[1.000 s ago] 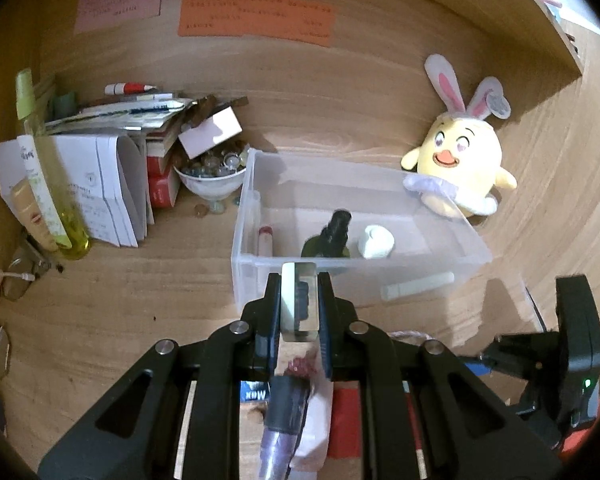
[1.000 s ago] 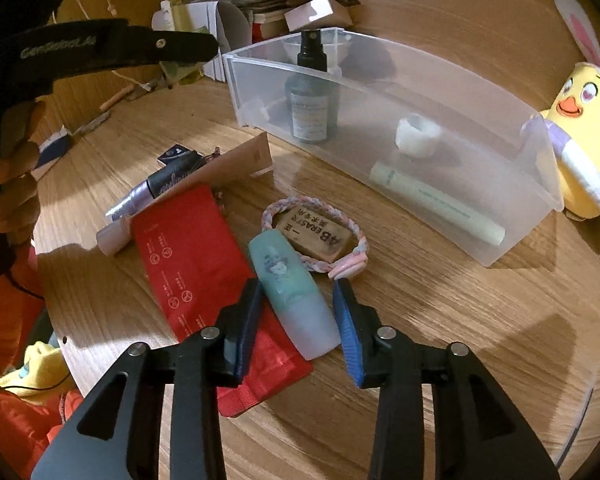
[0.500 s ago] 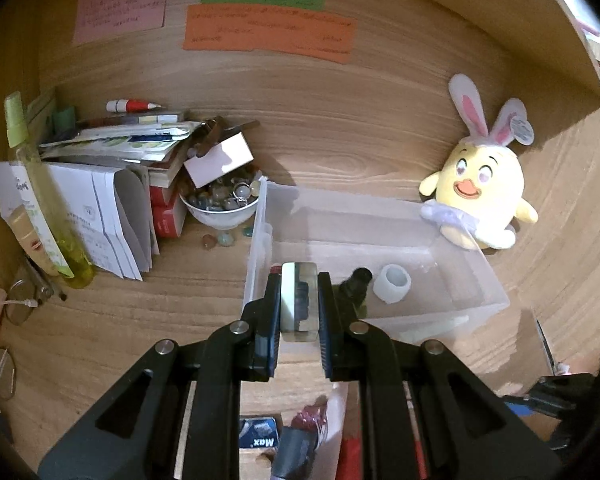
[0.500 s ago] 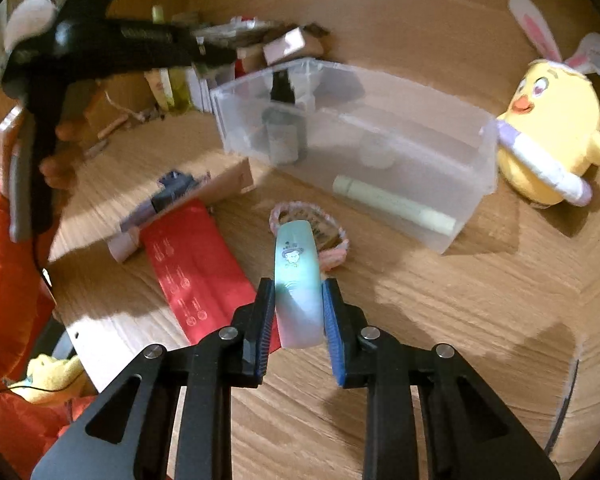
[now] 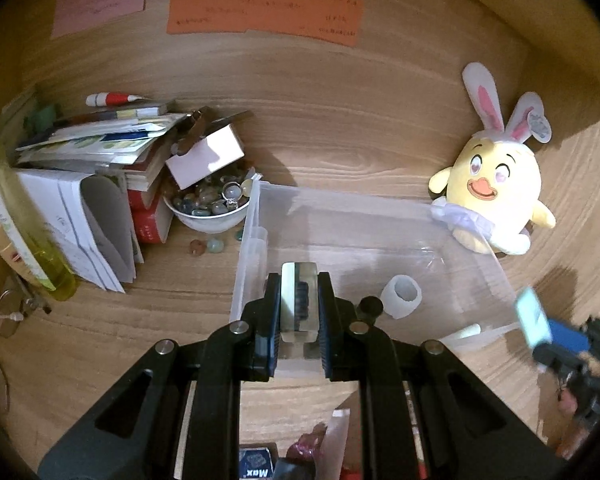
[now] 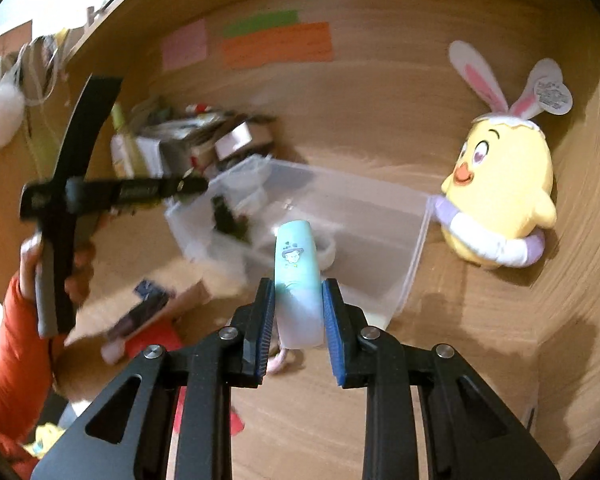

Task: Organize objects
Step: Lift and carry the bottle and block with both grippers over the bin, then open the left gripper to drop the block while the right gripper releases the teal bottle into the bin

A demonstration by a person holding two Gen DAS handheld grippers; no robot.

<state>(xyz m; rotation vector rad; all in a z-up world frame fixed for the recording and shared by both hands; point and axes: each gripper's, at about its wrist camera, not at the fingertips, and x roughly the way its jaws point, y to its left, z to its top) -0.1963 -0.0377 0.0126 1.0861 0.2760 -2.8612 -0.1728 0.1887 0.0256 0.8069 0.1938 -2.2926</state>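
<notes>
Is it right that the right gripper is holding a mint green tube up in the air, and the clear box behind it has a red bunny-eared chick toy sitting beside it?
Almost. The right wrist view shows the right gripper clamped on the mint green tube, raised in front of the clear box. But the bunny-eared chick toy beside the box is yellow, not red.

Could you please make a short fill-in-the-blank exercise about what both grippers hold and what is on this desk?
1. The right gripper is shut on a mint-green ____.
2. The left gripper holds a small clear block above the near wall of the clear plastic ____.
3. The yellow chick plush wears pink and white ____ ears.
4. The white bowl left of the bin is full of ____.

Missing words: tube; bin; rabbit; marbles
</notes>
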